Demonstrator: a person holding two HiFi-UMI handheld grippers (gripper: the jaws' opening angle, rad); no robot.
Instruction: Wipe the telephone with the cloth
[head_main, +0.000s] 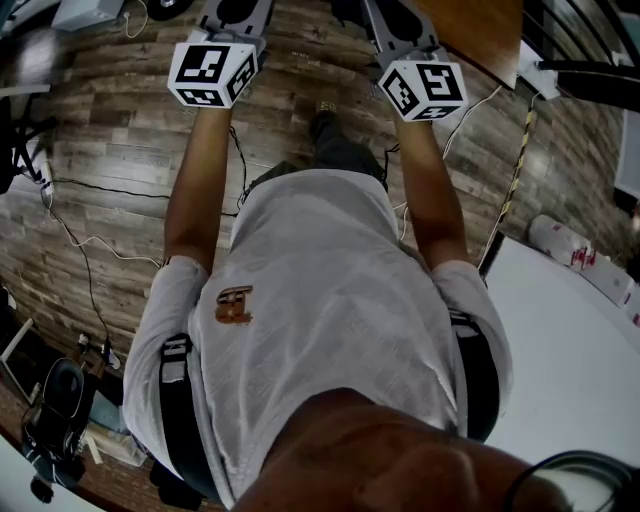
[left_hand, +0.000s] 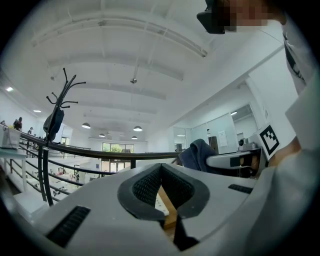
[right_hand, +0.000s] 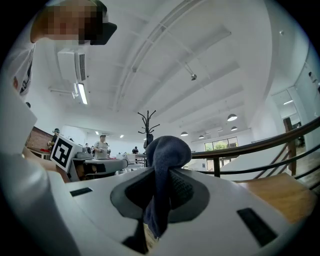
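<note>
The cloth (right_hand: 167, 150), dark blue, sits between the jaws of the right gripper (right_hand: 159, 175). A rounded bunch of it swells out past the fingertips, and a tail hangs down behind the pads toward the gripper's body. The jaws are closed on it, with the ribbed pads (right_hand: 186, 189) pressing its folds from both sides. Seen from the left gripper (left_hand: 161, 170), the same cloth shows off to its right as a blue lump at the tip of the other gripper's white jaw. The left gripper is closed and holds nothing. Its two black pads (left_hand: 145, 187) meet at the tips, and only a sliver of wood and white shows through the gap lower down

In the head view both grippers are held out ahead of the person, side by side and apart. Each carries a marker cube (head_main: 212, 72) at the end of a bare forearm, over a plank floor (head_main: 110, 160). The person's white shirt (head_main: 320, 300) fills the space behind the grippers. Cables (head_main: 90, 240) trail over the floor to the left of the left gripper. A brown tabletop (right_hand: 280, 192) lies just to the right of the right gripper, and a white tabletop (head_main: 570, 350) lies further right and back toward the person

Beyond the right gripper's tips a black railing (right_hand: 260, 145) crosses, and a coat stand (right_hand: 148, 122) rises behind the cloth
</note>
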